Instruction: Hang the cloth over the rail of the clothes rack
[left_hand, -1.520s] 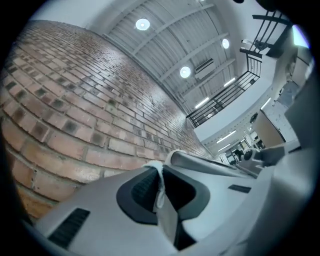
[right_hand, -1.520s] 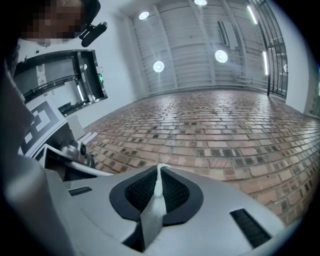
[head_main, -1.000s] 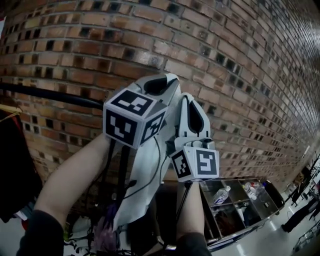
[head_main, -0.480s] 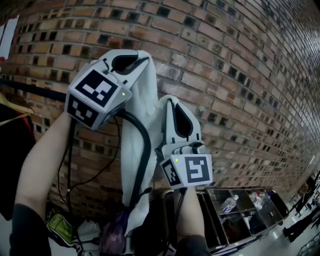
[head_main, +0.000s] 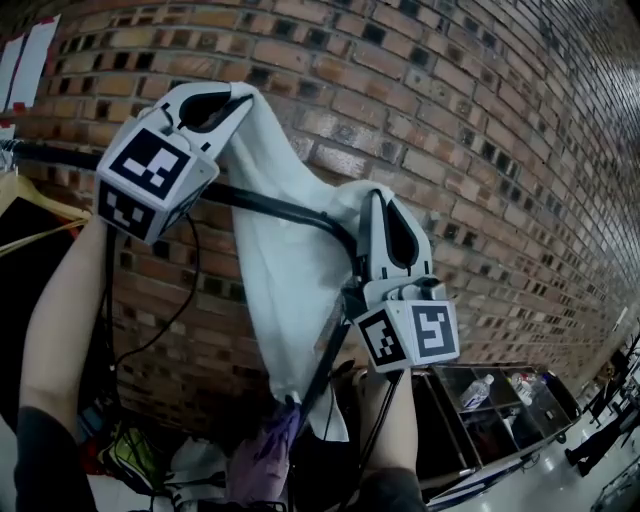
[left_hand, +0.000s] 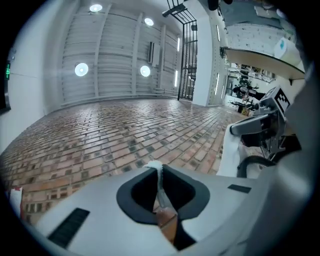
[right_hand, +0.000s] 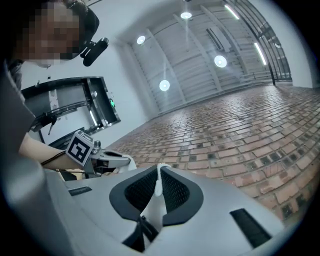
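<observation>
**Desk:** Head view, what does it show?

**Photographer:** Against a brick wall (head_main: 480, 120), the left gripper (head_main: 232, 97) is raised high at left and the right gripper (head_main: 378, 200) sits lower at right. A white cloth (head_main: 285, 270) is stretched between them. The black rail (head_main: 270, 205) crosses in front of the cloth just under its held edge, and the rest hangs down on the far side.

**Desk:** Left gripper view?

**Photographer:** The jaws are nearly together, pinching a thin fold of cloth (left_hand: 159, 172) at the tips.

**Desk:** Right gripper view?

**Photographer:** Much the same: the jaws are almost closed on a white edge (right_hand: 157, 195), with brick beyond.

**Desk:** How should the step be done well?

**Photographer:** My judgement: level the two grippers, keep the edge taut, then bring it over to the near side and down. Let go only once enough cloth hangs on each side, or it may slide off the rail.
</observation>
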